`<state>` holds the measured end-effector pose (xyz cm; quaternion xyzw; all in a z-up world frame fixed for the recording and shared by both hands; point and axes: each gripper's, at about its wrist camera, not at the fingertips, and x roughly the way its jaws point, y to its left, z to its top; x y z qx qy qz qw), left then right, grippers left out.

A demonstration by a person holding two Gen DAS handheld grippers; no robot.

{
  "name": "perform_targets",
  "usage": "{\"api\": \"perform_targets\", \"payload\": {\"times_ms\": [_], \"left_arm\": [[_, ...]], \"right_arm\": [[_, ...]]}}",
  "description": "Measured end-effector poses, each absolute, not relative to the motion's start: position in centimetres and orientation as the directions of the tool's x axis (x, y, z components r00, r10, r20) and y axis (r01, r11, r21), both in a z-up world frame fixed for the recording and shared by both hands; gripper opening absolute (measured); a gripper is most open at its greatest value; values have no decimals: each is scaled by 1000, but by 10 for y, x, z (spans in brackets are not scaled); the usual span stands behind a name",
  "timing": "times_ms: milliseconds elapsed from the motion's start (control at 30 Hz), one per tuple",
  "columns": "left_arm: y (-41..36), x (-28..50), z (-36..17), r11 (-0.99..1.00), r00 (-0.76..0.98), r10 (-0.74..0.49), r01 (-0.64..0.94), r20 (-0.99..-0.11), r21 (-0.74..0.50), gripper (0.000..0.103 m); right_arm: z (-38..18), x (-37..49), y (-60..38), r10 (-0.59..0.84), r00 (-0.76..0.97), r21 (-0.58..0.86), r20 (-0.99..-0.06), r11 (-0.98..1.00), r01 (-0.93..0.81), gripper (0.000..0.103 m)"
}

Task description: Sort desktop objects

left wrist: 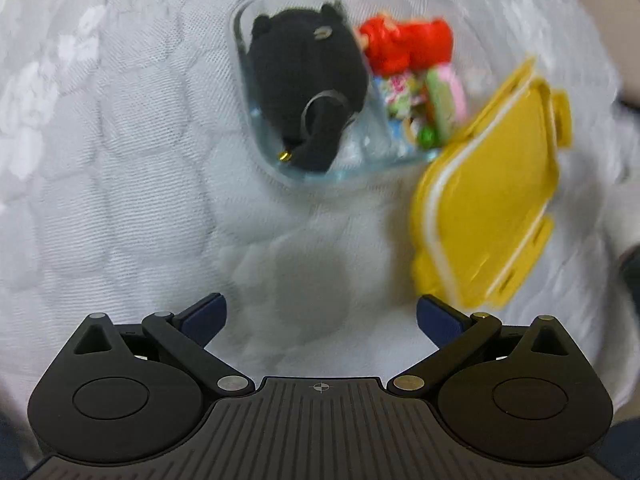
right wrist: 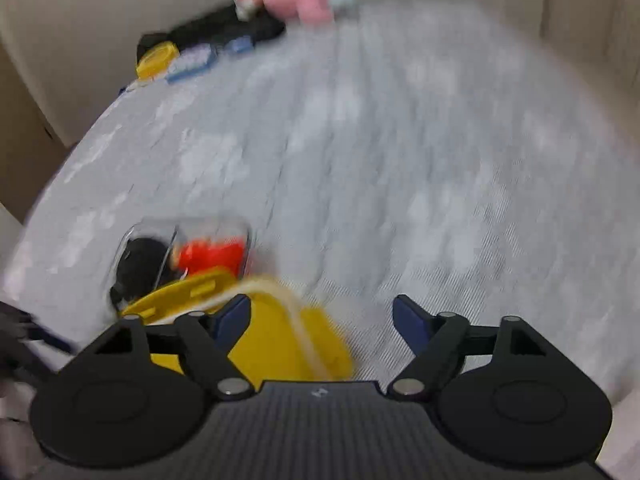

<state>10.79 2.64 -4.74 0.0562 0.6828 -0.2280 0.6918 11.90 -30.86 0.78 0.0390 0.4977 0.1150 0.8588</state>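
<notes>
Here the clear two-compartment glass container point(left wrist: 316, 92) sits on the quilted white bed cover point(left wrist: 120, 160), toys sorted inside; its yellow snap lid point(left wrist: 492, 192) leans on its rim, awaiting fitting. Left hand-held gripper point(left wrist: 321, 314) and right hand-held gripper point(right wrist: 322, 316) both gape empty.

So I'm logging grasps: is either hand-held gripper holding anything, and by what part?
Nothing is held. The left hand-held gripper and right hand-held gripper are open; the yellow lid lies free.

Ahead of the left tongs point(left wrist: 321, 316) bare mattress point(left wrist: 120, 160) lies free; the clear container point(left wrist: 256, 148) sits farther ahead, the yellow lid point(left wrist: 488, 216) just right. The right tongs point(right wrist: 322, 316) have open mattress ahead and right, the lid at their left finger.
</notes>
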Motion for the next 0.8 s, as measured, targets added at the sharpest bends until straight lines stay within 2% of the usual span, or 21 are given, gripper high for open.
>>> {"api": "perform_targets", "payload": {"times_ms": [67, 133, 200, 333, 467, 533, 567, 600, 633, 667, 800], "left_arm": [[18, 104, -49, 881, -24, -259, 404, -966, -246, 103], [8, 96, -54, 880, -11, -247, 416, -969, -229, 103], [1, 93, -61, 892, -17, -238, 393, -971, -225, 103], [-8, 91, -77, 900, -87, -250, 347, -964, -265, 103], [-21, 87, -80, 872, -89, -261, 405, -961, -274, 103], [-27, 82, -70, 845, -54, -290, 453, -955, -283, 97], [-29, 79, -64, 829, -47, -311, 475, -949, -295, 79], [-30, 78, -57, 812, -44, -329, 496, -943, -307, 66], [-31, 77, -51, 801, -44, -347, 506, -937, -320, 57], [-29, 79, -47, 801, -47, -363, 494, -931, -338, 61], [-5, 103, -39, 844, -35, -423, 350, -905, -408, 59]], "right_arm": [[-5, 119, -300, 183, 451, 80, -873, 968, -237, 67], [-14, 118, -283, 107, 463, -75, -880, 931, -358, 67], [-23, 118, -273, 48, 457, -168, -888, 892, -419, 67], [-45, 129, -264, 36, 410, -163, -912, 883, -440, 67], [-63, 139, -261, 16, 381, -168, -924, 880, -444, 67], [-60, 142, -262, 46, 368, -128, -929, 892, -434, 35], [-57, 141, -262, 59, 363, -111, -930, 897, -429, 26], [-55, 140, -262, 72, 358, -93, -931, 901, -424, 18], [-53, 139, -262, 85, 353, -76, -932, 905, -419, 19], [-49, 136, -261, 97, 357, -72, -929, 899, -432, 18], [-32, 131, -258, 156, 366, -9, -918, 911, -411, 16]]}}
